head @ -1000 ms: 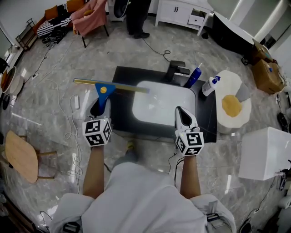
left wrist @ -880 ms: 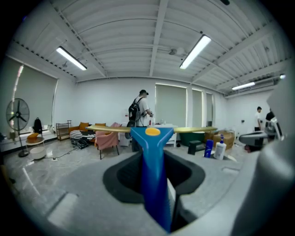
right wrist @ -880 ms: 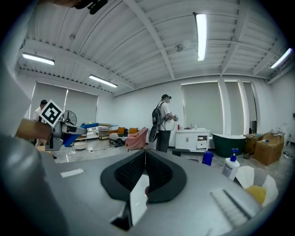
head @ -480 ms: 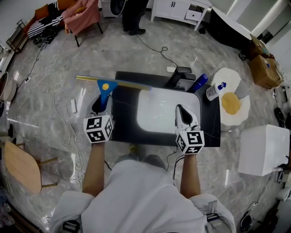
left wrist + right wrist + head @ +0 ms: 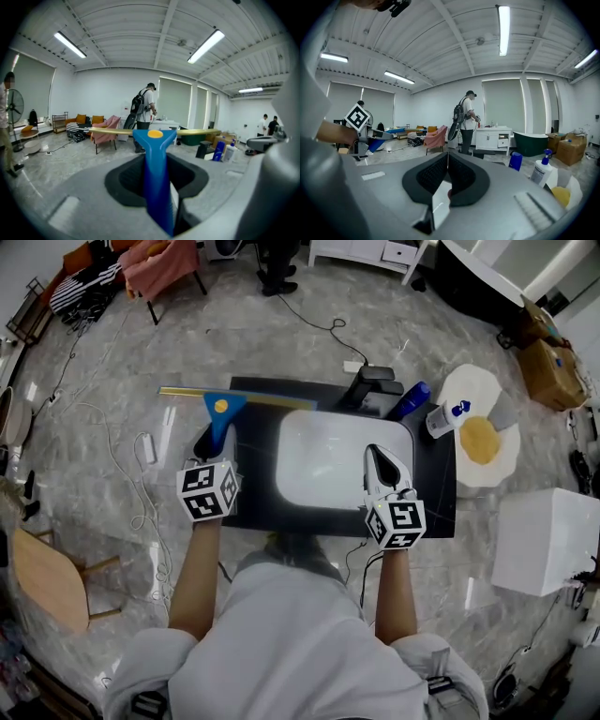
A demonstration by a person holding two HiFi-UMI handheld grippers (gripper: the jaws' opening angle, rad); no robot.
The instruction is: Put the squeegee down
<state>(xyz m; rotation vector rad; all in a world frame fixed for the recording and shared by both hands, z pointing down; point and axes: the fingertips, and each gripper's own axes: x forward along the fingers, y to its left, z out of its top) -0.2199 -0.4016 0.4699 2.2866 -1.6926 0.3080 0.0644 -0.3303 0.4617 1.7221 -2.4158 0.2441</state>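
A black counter [image 5: 436, 495] holds a white sink [image 5: 328, 460]. A tap [image 5: 370, 385], a blue bottle [image 5: 411, 399] and a spray bottle [image 5: 442, 418] stand behind the sink. The left gripper [image 5: 211, 440] hides the bottom of the squeegee [image 5: 222, 412]. Its jaws squeeze the blue handle over the counter's left edge. The right gripper [image 5: 377, 456] is pressed closed and empty over the sink.
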